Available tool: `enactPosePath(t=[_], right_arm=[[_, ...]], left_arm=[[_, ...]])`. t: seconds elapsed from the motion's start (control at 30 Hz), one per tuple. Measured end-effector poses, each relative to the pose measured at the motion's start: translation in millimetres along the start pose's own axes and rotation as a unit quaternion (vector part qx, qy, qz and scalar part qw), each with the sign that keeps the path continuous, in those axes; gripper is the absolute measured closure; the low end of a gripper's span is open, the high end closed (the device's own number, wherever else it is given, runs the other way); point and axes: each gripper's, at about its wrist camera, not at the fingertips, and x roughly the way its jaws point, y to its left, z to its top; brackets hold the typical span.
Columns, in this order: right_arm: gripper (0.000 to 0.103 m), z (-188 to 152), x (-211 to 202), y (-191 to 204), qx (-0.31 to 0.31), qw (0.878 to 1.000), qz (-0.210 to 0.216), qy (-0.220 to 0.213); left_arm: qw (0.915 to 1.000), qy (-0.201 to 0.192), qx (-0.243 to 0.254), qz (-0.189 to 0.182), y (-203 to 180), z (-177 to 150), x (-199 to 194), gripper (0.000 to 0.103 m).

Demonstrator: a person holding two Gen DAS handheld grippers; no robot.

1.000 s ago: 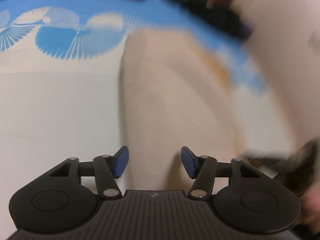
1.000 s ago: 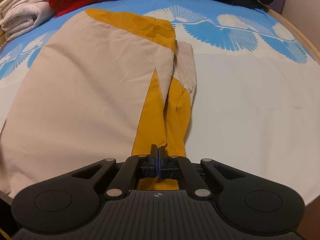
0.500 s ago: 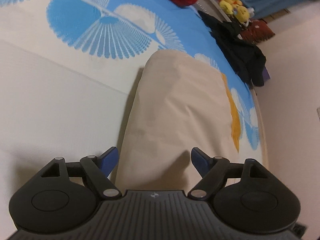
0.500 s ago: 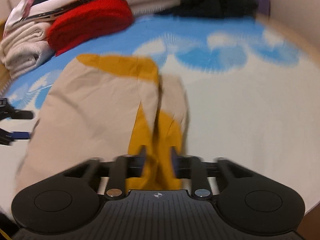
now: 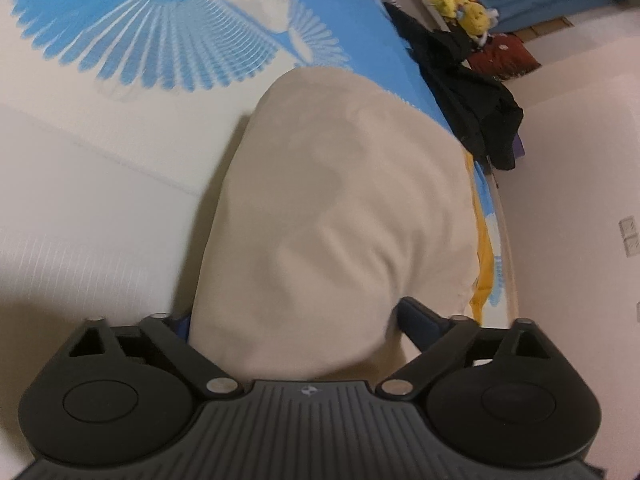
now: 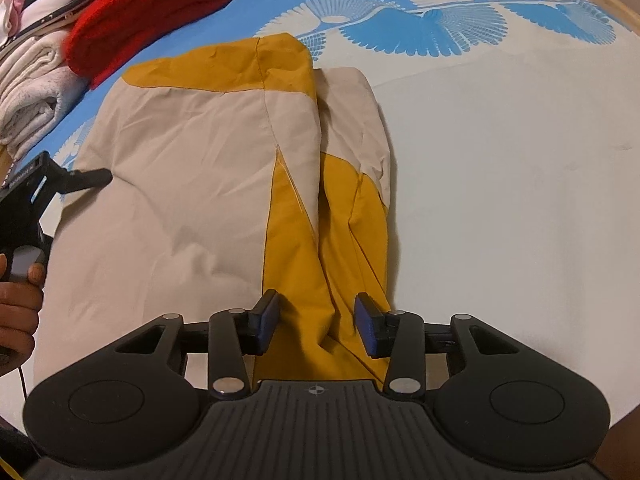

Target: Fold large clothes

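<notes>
Nearest the right wrist camera, the right tongs [image 6: 316,322] stand part open, astride the mustard near end of the beige-and-mustard jacket [image 6: 192,184]. A second ago they were clenched tight on that fabric; their jaws have just been opening, and the blue pads [image 6: 267,316] now stand clear of the cloth lying loosely between them. Released, not grasping.

Left tongs [image 5: 294,322] released as well, spread wide. Their jaws have just been opening further; the beige near-left edge of the jacket fills the gap, hiding most of the left pad. No pinch is visible. Compared with a second ago, this view has swung and dropped closer to the cloth, with far less blur. From the right wrist view the left tongs show at the far left edge, a hand on the grip, one finger tip touching or just over the jacket's left border; which, I cannot tell.

Jacket lies flat on the bed [image 6: 500,168], folded lengthwise, one sleeve laid along its right side, mustard panel at the far end.

Reading: one fold looks set down and let go. Both tongs now appear positioned for the next grasp at the near edge, likely to carry it toward the far end. Loose sleeve layers may slide during the lift.

Farther back: red knit [image 6: 152,4] and folded white garments [image 6: 32,92] stacked far left; dark clothing [image 5: 472,104] and yellow plush toys [image 5: 460,4] beyond the bed.
</notes>
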Motion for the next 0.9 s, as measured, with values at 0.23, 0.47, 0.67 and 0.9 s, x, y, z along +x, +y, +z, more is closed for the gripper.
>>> enactPosePath(t=[0.23, 0.47, 0.67, 0.9], right_arm=[[0.097, 8.6, 6.1, 24.8, -0.024, 0.999, -0.001, -0.028], [0.1, 29.0, -0.6, 73.6, -0.022, 0.992, 0.059, -0.113], [0.101, 33.9, 7.6, 115.2, -0.051, 0.986, 0.071, -0.141], [0.103, 32.6, 19.6, 114.7, -0.048, 0.992, 0.021, -0.116]], left_arm=[[0.9955, -0.056, 0.076, 0.0, -34.7, 21.0, -27.2, 0.057], [0.9811, -0.16, 0.103, 0.036, -35.9, 68.7, -104.6, 0.039], [0.9707, -0.173, 0.078, 0.147, -0.5, 80.3, -131.4, 0.019], [0.9807, -0.125, 0.122, 0.087, 0.4, 54.2, -167.4, 0.019]])
